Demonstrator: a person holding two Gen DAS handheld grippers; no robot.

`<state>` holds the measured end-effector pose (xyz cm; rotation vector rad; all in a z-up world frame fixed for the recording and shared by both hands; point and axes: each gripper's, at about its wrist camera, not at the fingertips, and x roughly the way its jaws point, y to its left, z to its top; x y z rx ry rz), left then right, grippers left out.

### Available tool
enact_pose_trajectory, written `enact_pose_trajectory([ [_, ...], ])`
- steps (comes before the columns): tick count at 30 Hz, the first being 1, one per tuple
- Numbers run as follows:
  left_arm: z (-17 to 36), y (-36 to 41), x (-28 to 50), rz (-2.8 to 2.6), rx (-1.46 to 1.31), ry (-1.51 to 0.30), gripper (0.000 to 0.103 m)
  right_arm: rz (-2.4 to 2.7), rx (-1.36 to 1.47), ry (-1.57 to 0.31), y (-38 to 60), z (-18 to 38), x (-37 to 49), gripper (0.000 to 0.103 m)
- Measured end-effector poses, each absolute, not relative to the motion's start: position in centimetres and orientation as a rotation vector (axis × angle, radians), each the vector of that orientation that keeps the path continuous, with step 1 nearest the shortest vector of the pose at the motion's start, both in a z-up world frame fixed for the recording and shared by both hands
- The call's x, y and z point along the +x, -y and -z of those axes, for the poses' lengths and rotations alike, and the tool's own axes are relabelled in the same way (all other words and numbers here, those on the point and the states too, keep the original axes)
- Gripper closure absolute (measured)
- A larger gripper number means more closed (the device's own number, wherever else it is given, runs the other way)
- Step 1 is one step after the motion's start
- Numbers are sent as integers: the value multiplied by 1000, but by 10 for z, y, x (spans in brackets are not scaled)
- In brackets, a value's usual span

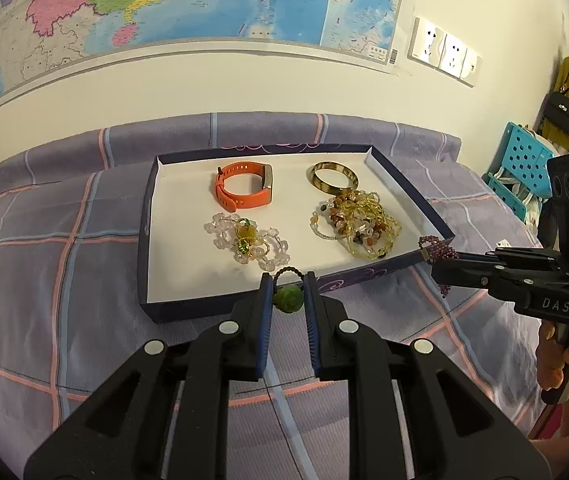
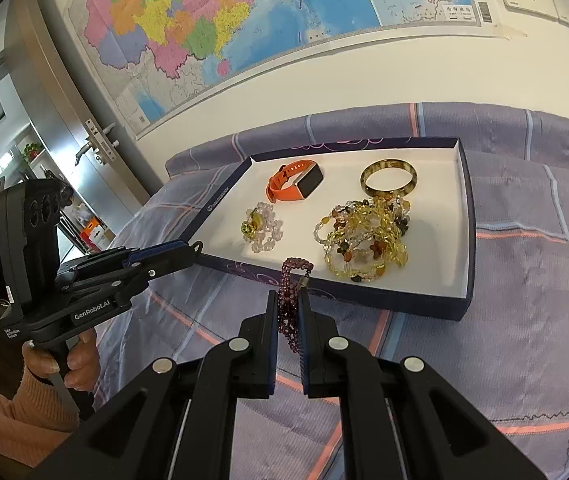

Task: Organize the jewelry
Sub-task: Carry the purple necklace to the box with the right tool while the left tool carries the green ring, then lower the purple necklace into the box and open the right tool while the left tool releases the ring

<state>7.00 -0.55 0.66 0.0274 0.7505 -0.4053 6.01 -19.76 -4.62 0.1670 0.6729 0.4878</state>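
A dark blue tray [image 1: 146,216] with a white floor lies on the bed. In it are an orange watch [image 1: 244,190], an amber bangle [image 1: 332,178], a heap of yellow and amber bead bracelets [image 1: 360,220] and a clear crystal bracelet [image 1: 246,240]. My left gripper [image 1: 288,280] hovers at the tray's near edge, shut on a green bead with a dark cord loop [image 1: 288,298]. My right gripper [image 2: 288,296] is just short of the tray's near wall [image 2: 470,240], shut on a purple bead bracelet [image 2: 290,280] that dangles between its fingers.
The bed has a purple checked sheet [image 1: 64,264] and meets a wall with a large map [image 1: 188,0] and power sockets [image 1: 444,50]. A blue perforated basket [image 1: 520,164] stands at the right. A door with a handle [image 2: 96,146] is at the left.
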Motion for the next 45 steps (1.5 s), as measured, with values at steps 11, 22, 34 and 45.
enact_pose_trajectory([
  [11,-11,1,79,391,4,-742,87,-474,161,-653,201,37,66,96],
  [22,-13,0,95,376,-5,-743,87,-468,165,-655,201,37,75,96],
  [34,-11,-4,105,370,-22,-751,87,-456,161,-656,201,36,83,96],
  [45,-7,-3,129,325,-7,-758,87,-402,159,-686,204,44,115,96],
])
